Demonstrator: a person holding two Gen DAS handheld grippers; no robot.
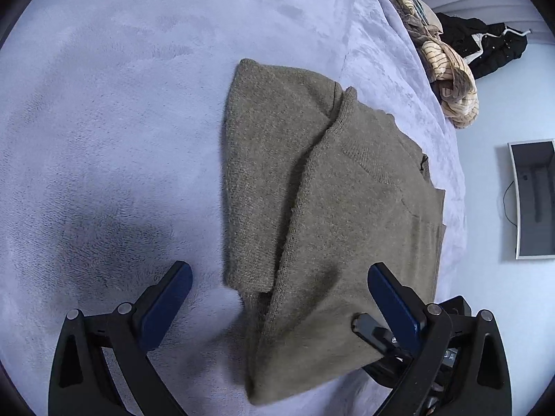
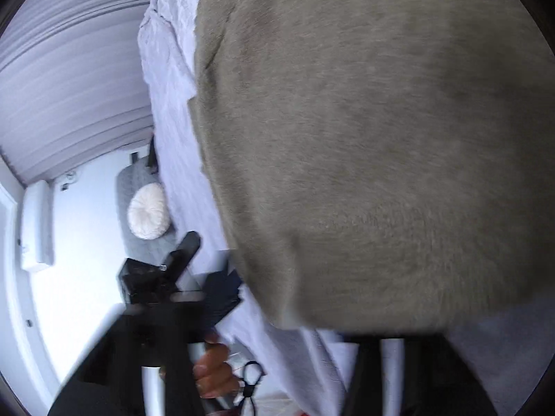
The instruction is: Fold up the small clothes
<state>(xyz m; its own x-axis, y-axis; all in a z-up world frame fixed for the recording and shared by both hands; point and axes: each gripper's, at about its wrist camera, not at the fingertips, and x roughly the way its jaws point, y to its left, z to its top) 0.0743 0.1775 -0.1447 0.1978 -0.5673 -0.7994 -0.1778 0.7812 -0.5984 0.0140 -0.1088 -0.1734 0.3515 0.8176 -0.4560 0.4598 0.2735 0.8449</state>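
An olive-brown knitted sweater (image 1: pixel 329 208) lies partly folded on a pale lilac fleece blanket (image 1: pixel 104 121), one side folded over the body. My left gripper (image 1: pixel 279 279) is open, its blue-padded fingers (image 1: pixel 166 303) spread over the sweater's near edge and holding nothing. In the right wrist view the same sweater (image 2: pixel 364 138) fills most of the blurred frame, very close to the lens. My right gripper's fingertips are hidden under the fabric; only its dark frame (image 2: pixel 367 374) shows at the bottom.
A pile of striped beige clothes (image 1: pixel 451 79) and a black garment (image 1: pixel 485 45) lie at the blanket's far right edge. A wall screen (image 1: pixel 534 197) hangs at right. The left gripper (image 2: pixel 173 277) and a hand (image 2: pixel 211 371) show in the right wrist view, by a white round cushion (image 2: pixel 149 211).
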